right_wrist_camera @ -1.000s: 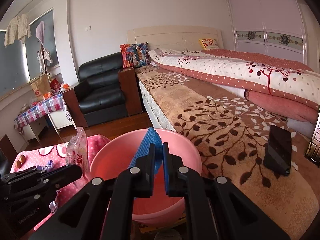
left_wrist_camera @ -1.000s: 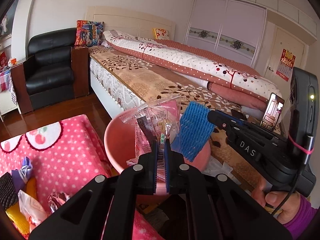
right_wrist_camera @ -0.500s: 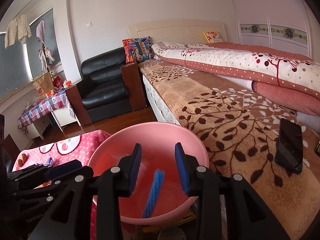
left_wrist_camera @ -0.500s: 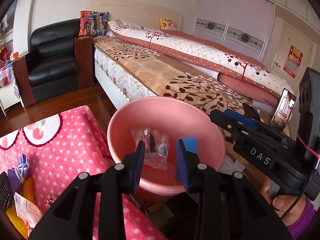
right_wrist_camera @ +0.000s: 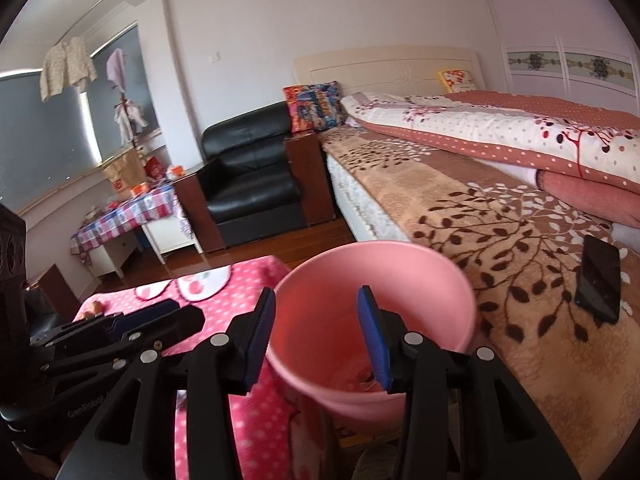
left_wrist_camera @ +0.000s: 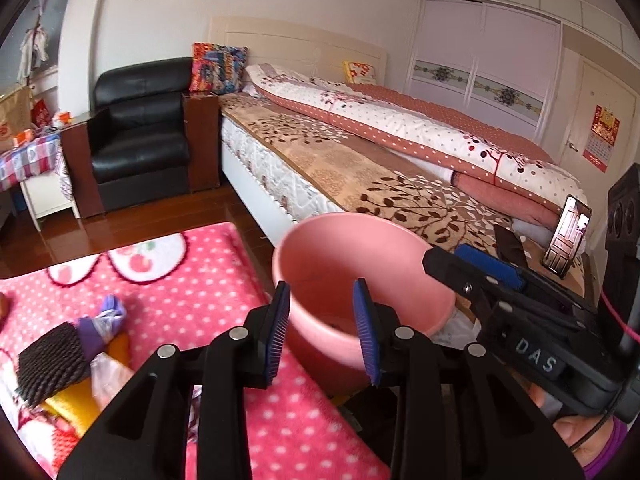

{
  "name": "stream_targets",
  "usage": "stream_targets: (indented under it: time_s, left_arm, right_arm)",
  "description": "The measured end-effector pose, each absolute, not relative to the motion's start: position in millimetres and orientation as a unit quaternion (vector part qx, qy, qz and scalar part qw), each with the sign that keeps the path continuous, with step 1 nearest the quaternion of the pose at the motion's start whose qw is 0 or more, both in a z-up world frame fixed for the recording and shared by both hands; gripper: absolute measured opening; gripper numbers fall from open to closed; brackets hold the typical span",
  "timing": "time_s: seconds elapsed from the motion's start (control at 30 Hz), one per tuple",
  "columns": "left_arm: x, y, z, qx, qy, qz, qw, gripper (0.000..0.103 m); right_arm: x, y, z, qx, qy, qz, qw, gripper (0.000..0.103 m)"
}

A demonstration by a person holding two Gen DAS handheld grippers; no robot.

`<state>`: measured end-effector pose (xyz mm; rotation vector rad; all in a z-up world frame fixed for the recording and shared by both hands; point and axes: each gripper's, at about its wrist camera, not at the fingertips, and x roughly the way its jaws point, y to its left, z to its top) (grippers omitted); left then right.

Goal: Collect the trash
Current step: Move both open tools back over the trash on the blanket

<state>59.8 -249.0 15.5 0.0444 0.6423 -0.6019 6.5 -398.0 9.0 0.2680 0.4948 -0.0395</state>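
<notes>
Left tool [left_wrist_camera: 322, 322] and right tool [right_wrist_camera: 316, 326] both empty, jaws just opened, apart. Pink basin [left_wrist_camera: 320, 248] sits just ahead, off the table's [left_wrist_camera: 200, 272] right edge. Leftover trash [left_wrist_camera: 72, 356] lies near the table's left edge.

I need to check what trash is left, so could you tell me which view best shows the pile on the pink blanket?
The left wrist view: the trash pile lies in plain sight, lower left. In the right wrist view the left gripper hides that spot.

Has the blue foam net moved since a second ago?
Yes. It left the right gripper, whose jaws have just been opening, empty, and dropped into the pink basin.
</notes>
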Motion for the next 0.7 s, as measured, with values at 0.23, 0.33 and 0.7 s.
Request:
stream_targets:
  time_s: [0.23, 0.33, 0.7]
  left_arm:
    - [32.3, -189.7, 26.3, 0.013, 0.295, -0.233, 0.927, 0.033]
    - [21.9, -156.5, 28.8, 0.001, 0.292, -0.208, 0.934, 0.033]
    - [1.3, -49.1, 9.3, -0.030, 0.321, -0.107, 0.941, 0.033]
  right_arm:
    - [-11.7, -340.6, 10.9, 0.110, 0.256, 0.039, 0.960, 0.044]
    - [-18.5, -318.5, 9.6, 0.106, 0.261, 0.063, 0.957, 0.044]
    - [-33.4, -255.1, -6.9, 0.081, 0.297, 0.123, 0.943, 0.045]
